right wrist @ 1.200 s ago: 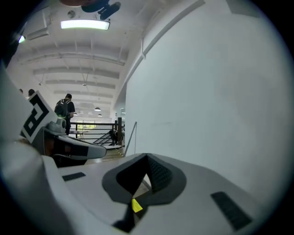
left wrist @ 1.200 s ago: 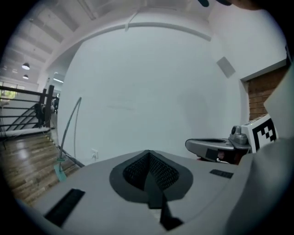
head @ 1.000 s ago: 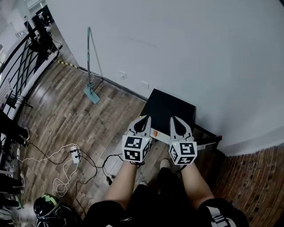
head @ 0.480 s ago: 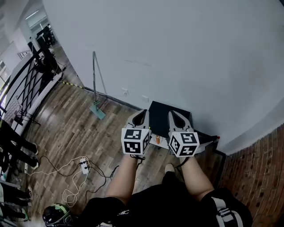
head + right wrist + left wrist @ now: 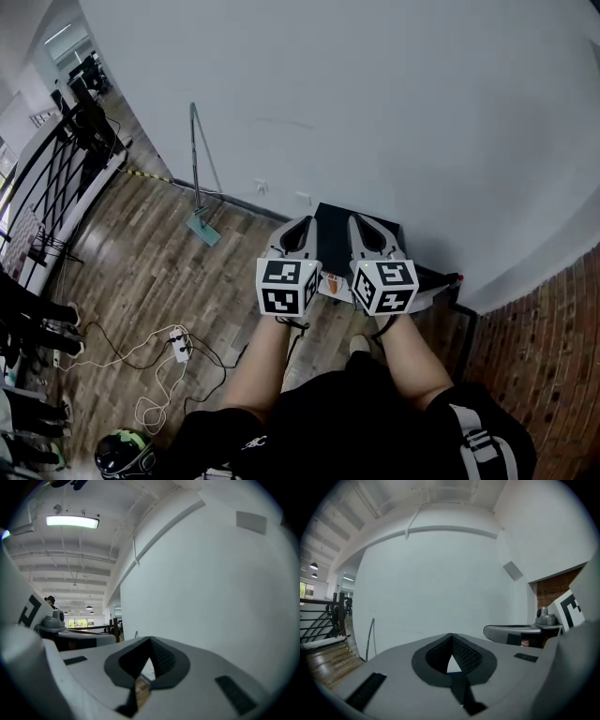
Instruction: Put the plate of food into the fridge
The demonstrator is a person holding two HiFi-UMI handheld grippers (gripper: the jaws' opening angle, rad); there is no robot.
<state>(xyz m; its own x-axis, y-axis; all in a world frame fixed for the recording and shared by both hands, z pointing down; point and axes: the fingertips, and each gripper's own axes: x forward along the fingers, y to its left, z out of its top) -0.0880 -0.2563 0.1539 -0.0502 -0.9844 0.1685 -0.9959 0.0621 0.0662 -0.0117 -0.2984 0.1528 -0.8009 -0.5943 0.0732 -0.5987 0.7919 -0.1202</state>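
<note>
In the head view a low black fridge (image 5: 334,234) stands against the white wall, straight ahead of me. A small white plate with something orange on it (image 5: 330,285) shows low between my two hands, partly hidden by the marker cubes. My left gripper (image 5: 302,222) and right gripper (image 5: 354,220) are held side by side in the air over the fridge, both pointing at the wall. Each is shut with nothing in it. The left gripper view has its jaws (image 5: 451,635) meeting at the tips against bare wall; the right gripper view (image 5: 150,640) shows the same.
A long-handled mop (image 5: 200,178) leans on the wall to the left. A power strip with cables (image 5: 174,343) lies on the wood floor, a helmet (image 5: 125,454) nearer me. A black railing (image 5: 47,178) runs far left; a brick wall (image 5: 544,356) rises at the right.
Both grippers have risen a little and drawn closer together over the fridge, and my view has tilted up toward the wall. Both stay shut.
</note>
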